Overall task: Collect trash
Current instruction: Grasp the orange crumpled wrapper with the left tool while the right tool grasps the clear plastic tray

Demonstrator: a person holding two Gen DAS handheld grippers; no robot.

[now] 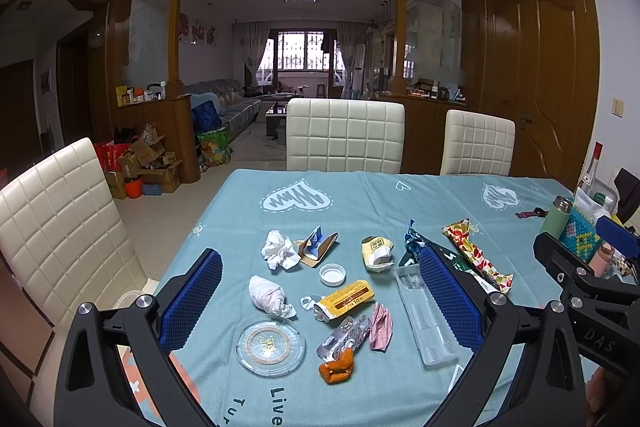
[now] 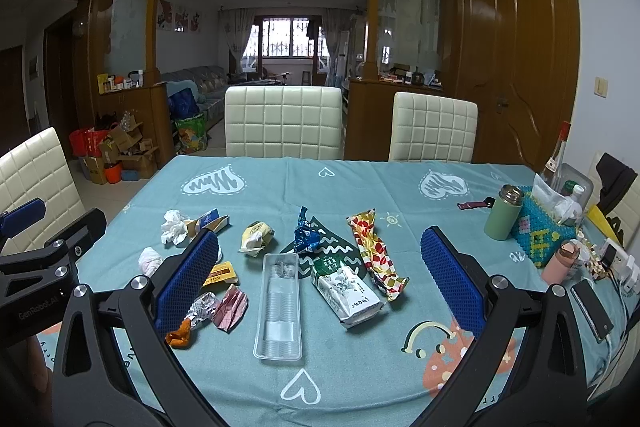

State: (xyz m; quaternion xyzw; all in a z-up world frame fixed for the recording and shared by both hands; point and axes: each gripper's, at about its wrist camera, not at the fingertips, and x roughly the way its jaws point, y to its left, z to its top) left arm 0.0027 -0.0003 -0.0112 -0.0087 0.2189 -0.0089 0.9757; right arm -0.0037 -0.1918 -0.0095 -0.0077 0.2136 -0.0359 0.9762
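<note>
Both grippers, left [image 1: 320, 303] and right [image 2: 320, 279], hover wide open and empty over light, crushable wrappers [image 2: 376, 255] on the worktop [image 2: 360, 183]; pinch mid-crumple.

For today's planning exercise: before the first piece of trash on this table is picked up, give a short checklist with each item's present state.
1. Left hand-held gripper open, holding nothing: ok.
2. Right hand-held gripper open, holding nothing: ok.
3. Clear plastic tray lies between the right fingers' line of sight, unobstructed: ok.
4. Crumpled tissue apart from white bottle cap: ok.
5. Bin or bag for the trash in view: not ok.
6. Green flask upright, away from trash: ok.
</note>
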